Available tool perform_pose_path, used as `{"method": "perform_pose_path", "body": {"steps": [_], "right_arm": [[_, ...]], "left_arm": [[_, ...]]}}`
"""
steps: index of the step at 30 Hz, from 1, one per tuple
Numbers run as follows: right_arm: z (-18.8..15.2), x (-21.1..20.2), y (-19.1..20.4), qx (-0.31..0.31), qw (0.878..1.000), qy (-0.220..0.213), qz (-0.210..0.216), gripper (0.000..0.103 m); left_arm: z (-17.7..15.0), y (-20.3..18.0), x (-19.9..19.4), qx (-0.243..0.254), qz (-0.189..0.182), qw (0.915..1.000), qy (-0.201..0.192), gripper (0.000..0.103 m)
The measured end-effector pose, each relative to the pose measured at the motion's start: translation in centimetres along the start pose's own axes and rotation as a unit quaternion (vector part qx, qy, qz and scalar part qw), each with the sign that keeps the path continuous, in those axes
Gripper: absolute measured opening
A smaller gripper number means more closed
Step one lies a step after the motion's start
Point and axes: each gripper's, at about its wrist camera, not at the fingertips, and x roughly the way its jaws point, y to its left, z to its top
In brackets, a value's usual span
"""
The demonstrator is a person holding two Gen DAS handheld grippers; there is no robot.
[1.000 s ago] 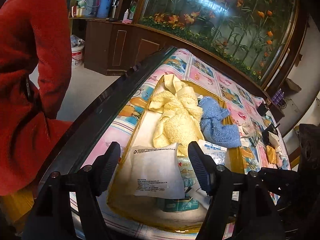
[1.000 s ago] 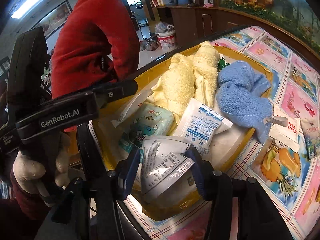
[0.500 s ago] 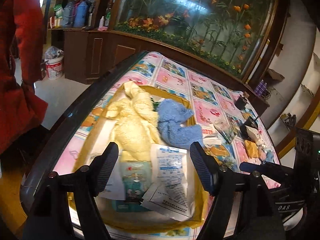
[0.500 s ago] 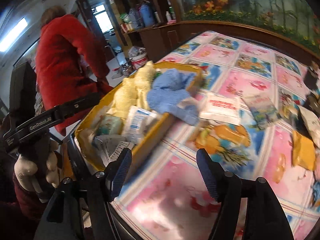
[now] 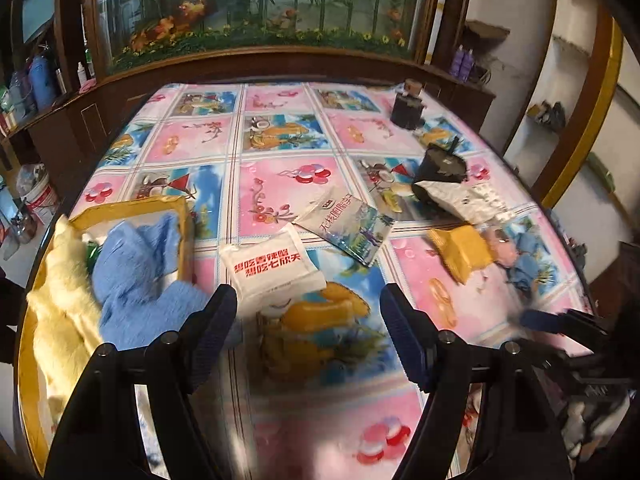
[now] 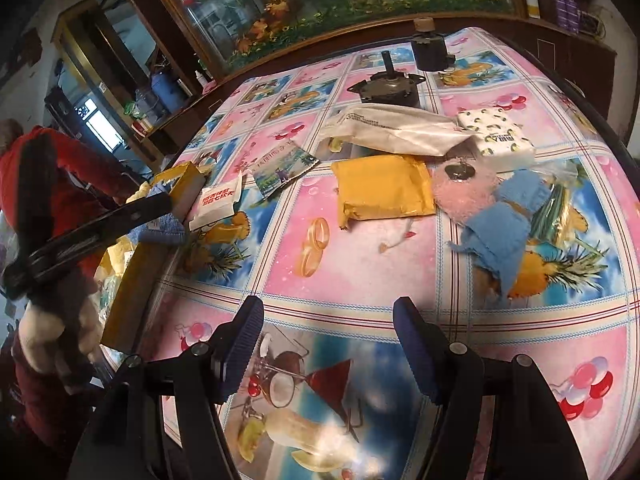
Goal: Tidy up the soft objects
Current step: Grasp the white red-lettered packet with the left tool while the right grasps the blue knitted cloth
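My left gripper (image 5: pixel 308 332) hangs open and empty over the tablecloth, just right of the yellow tray (image 5: pixel 176 204). The tray holds a blue towel (image 5: pixel 136 276) and a yellow towel (image 5: pixel 60 280). A white packet with red print (image 5: pixel 276 268) lies just beyond the left fingers. My right gripper (image 6: pixel 328 336) is open and empty above the cloth. Ahead of it lie a yellow padded envelope (image 6: pixel 384 192), a pink fluffy piece (image 6: pixel 460 192) and a blue cloth (image 6: pixel 508 220).
A foil packet (image 6: pixel 284 168), a long white bag (image 6: pixel 400 128), a tissue pack (image 6: pixel 496 132), a black motor (image 6: pixel 388 88) and a black jar (image 6: pixel 430 52) lie farther back. A person in red (image 6: pixel 24 160) stands left of the table. A gloved hand (image 6: pixel 52 332) holds the left gripper's handle.
Both grippers swung right, from over the tray to the loose items on the tablecloth. The white packet between the right fingers a second ago is gone from them.
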Motion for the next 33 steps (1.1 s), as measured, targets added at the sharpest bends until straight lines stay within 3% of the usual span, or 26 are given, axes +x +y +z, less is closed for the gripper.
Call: {"method": "perform_pose_path", "body": {"steps": [5, 7, 8, 10, 12, 16, 20, 26, 28, 33], "right_arm": [[-0.4, -0.9, -0.2, 0.0, 1.0, -0.012, 0.014, 0.069], [-0.3, -1.5, -0.6, 0.0, 1.0, -0.019, 0.015, 0.069], [-0.2, -1.6, -0.7, 0.0, 1.0, -0.021, 0.016, 0.07], [0.0, -1.6, -1.2, 0.004, 1.0, -0.024, 0.019, 0.07], [0.2, -1.4, -1.8, 0.009, 0.999, -0.024, 0.02, 0.07], [0.5, -0.7, -2.8, 0.028, 0.999, -0.019, 0.027, 0.07], [0.8, -1.0, -3.5, 0.036, 0.999, -0.024, 0.027, 0.07], [1.4, -2.2, -5.0, 0.047, 0.998, -0.036, 0.01, 0.071], [1.5, -2.2, -5.2, 0.05, 0.998, -0.035, 0.009, 0.071], [1.8, -2.5, -6.1, 0.064, 0.997, -0.042, -0.006, 0.071]], "left_arm": [[2.9, 0.0, 8.1, -0.002, 0.039, 0.9956, 0.086, 0.074], [3.4, 0.2, 9.2, 0.003, 0.094, 0.9923, 0.08, 0.074], [3.5, 0.4, 9.4, -0.001, 0.1, 0.9914, 0.084, 0.074], [3.1, 0.9, 9.4, -0.021, 0.084, 0.991, 0.102, 0.076], [2.6, 0.2, 9.1, -0.008, 0.063, 0.9908, 0.119, 0.076], [1.0, -2.8, 7.7, 0.026, -0.014, 0.9881, 0.151, 0.075], [-0.3, -5.0, 4.5, 0.034, -0.1, 0.9849, 0.137, 0.072], [-1.0, -4.4, 0.8, 0.035, -0.1, 0.992, 0.068, 0.075], [-1.2, -4.5, 1.4, 0.043, -0.093, 0.9922, 0.071, 0.08], [-2.2, -5.6, 4.3, 0.066, -0.045, 0.9923, 0.095, 0.08]]}}
